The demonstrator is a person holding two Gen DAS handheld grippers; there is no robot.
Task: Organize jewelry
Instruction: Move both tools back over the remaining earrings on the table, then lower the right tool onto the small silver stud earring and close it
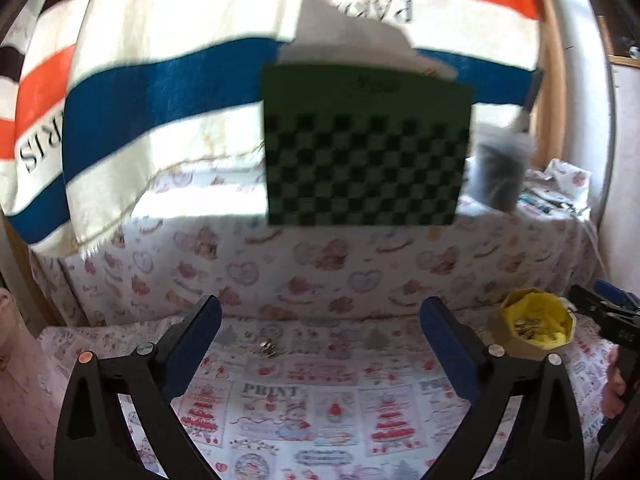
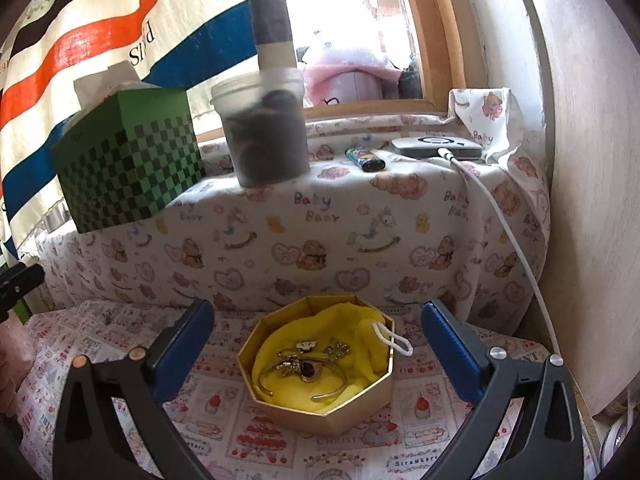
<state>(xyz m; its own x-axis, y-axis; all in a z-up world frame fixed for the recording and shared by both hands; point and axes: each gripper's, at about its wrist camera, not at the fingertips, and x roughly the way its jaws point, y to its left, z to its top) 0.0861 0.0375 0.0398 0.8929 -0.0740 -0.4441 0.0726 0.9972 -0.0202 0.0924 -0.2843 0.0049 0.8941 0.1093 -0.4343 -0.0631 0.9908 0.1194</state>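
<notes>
The right gripper (image 2: 318,334) sits nearest, its blue-padded fingers spread wide and holding nothing, one on each side of the gold octagonal box (image 2: 316,396) that rests on the printed tablecloth (image 2: 224,432). The box is lined with yellow cloth (image 2: 364,344), and inside lie gold jewelry pieces (image 2: 304,364): a bangle, a dark-stoned ring and small ornaments; a white cord loop (image 2: 394,340) hangs over the box's far right rim. The left gripper (image 1: 320,328) is likewise open and empty, well to the left of the box, over bare tablecloth. A small loose trinket (image 1: 268,347) lies on the cloth just beyond its fingertips, left of the box and apart from it. Behind the box rises a ledge draped in a teddy-bear print sheet (image 2: 320,240), closing off the far side. On the ledge, up and left of the box, stands a green checkered tissue box (image 2: 128,164); straight behind the box a cloudy plastic tub (image 2: 266,128); to the right a lighter (image 2: 366,159) and a flat grey device (image 2: 436,146) whose white cable (image 2: 516,240) runs down along the right wall. A striped cloth (image 2: 80,40) hangs behind the tissue box.
</notes>
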